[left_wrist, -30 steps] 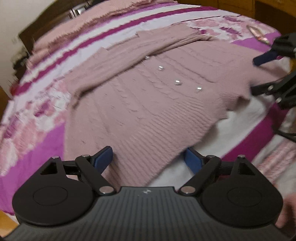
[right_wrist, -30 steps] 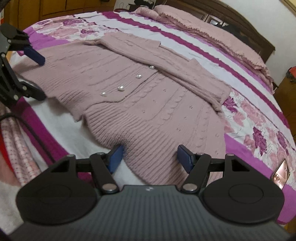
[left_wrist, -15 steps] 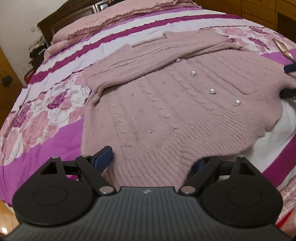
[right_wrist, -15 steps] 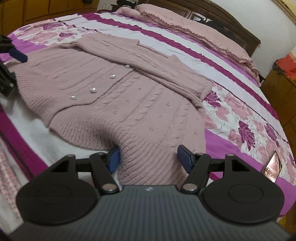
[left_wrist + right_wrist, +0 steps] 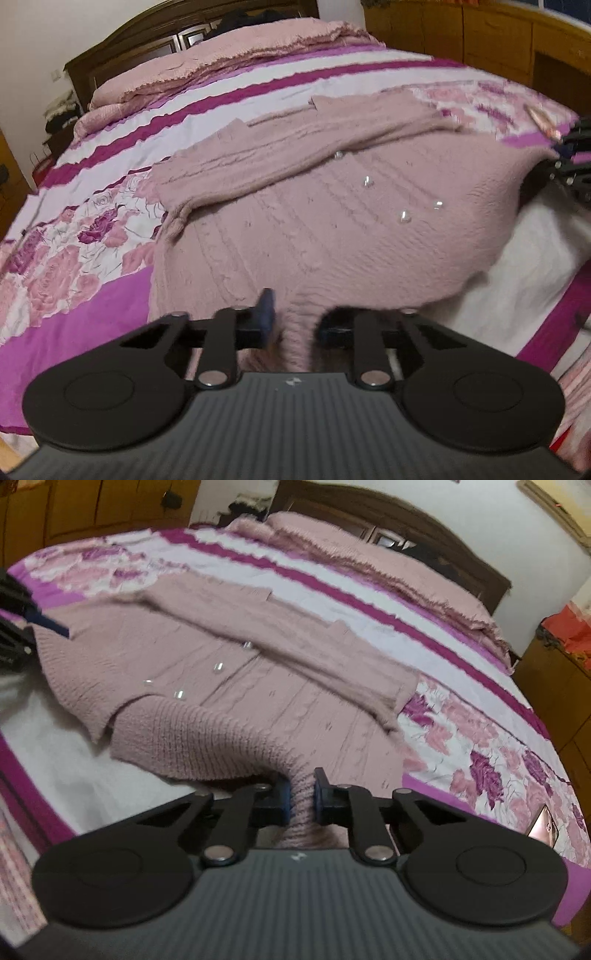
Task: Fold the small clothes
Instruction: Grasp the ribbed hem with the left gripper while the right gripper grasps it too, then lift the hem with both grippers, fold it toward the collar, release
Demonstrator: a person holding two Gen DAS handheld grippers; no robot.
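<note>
A pink knitted cardigan (image 5: 314,221) with pearl buttons lies spread on the bed, its sleeves folded across the chest; it also shows in the right wrist view (image 5: 229,686). My left gripper (image 5: 293,325) is shut on the ribbed hem at one bottom corner. My right gripper (image 5: 300,799) is shut on the ribbed hem at the other bottom corner, which bunches up between the blue pads. Each gripper shows at the edge of the other's view.
The bedspread (image 5: 92,266) has purple stripes and rose prints. Pink pillows (image 5: 229,55) and a dark wooden headboard (image 5: 424,528) lie at the far end. A phone (image 5: 543,823) lies on the bedspread at the right. Wooden cabinets (image 5: 480,37) stand beside the bed.
Both grippers moved in onto the cardigan's hem and closed on it. The hem is now pinched and lifted slightly at both corners.
</note>
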